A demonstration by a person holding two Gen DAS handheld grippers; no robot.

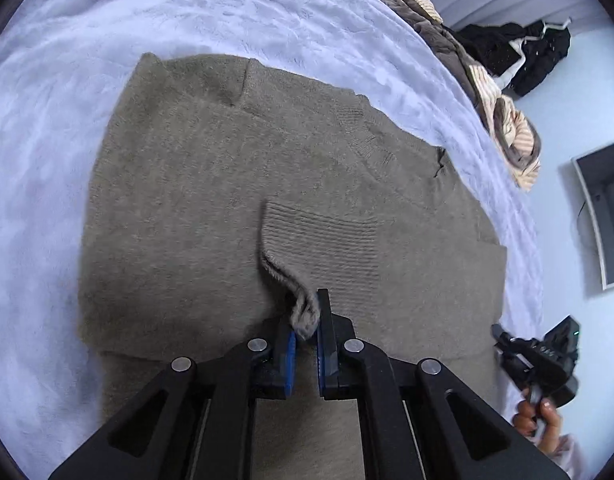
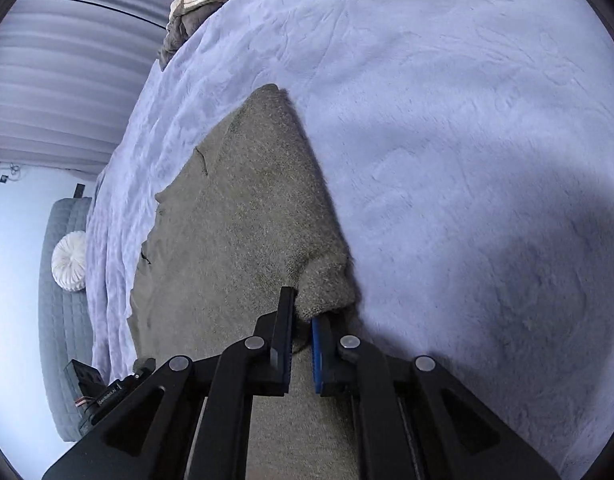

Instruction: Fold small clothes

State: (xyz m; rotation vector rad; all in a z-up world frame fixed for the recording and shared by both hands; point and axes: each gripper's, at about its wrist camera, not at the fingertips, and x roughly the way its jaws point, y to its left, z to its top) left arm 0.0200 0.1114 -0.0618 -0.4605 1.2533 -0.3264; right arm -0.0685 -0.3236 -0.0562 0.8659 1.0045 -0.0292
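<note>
A grey-brown knitted sweater (image 1: 195,184) lies spread on a pale lilac plush blanket (image 1: 67,80), with one sleeve folded across its body. In the left wrist view my left gripper (image 1: 307,320) is shut on the ribbed cuff (image 1: 327,240) of that sleeve, and a pinch of knit bulges up between the blue pads. In the right wrist view my right gripper (image 2: 303,312) is shut on a bunched corner (image 2: 327,284) at the sweater's (image 2: 235,216) right edge, by the bare blanket (image 2: 467,160). The other gripper (image 1: 543,360) and the hand holding it show at the lower right of the left wrist view.
A heap of brown and striped clothes (image 1: 503,120) lies at the blanket's far edge, with dark clothes (image 1: 519,56) on the floor beyond it. A framed panel (image 1: 603,212) stands to the right. A grey quilted cushion (image 2: 63,280) with a white round pillow (image 2: 69,260) sits beside the bed.
</note>
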